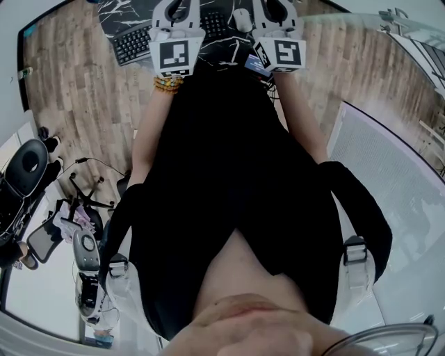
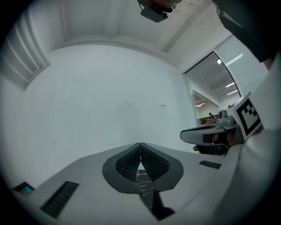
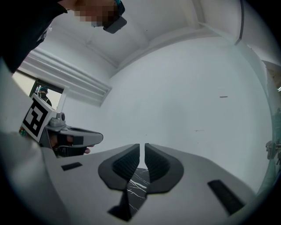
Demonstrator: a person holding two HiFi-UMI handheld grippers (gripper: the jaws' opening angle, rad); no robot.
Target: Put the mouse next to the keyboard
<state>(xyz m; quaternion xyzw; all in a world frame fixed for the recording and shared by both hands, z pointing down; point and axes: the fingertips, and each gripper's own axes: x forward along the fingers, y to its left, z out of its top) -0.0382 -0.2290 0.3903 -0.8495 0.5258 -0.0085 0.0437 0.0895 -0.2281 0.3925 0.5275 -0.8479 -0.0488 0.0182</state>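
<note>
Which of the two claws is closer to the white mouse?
The right claw: the mouse lies just beside it at the keyboard's end, while the left claw is over the keyboard's middle, farther off.

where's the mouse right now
In the head view, the white mouse lies at the top centre on the black marbled surface, just beyond the right end of the keyboard.
</note>
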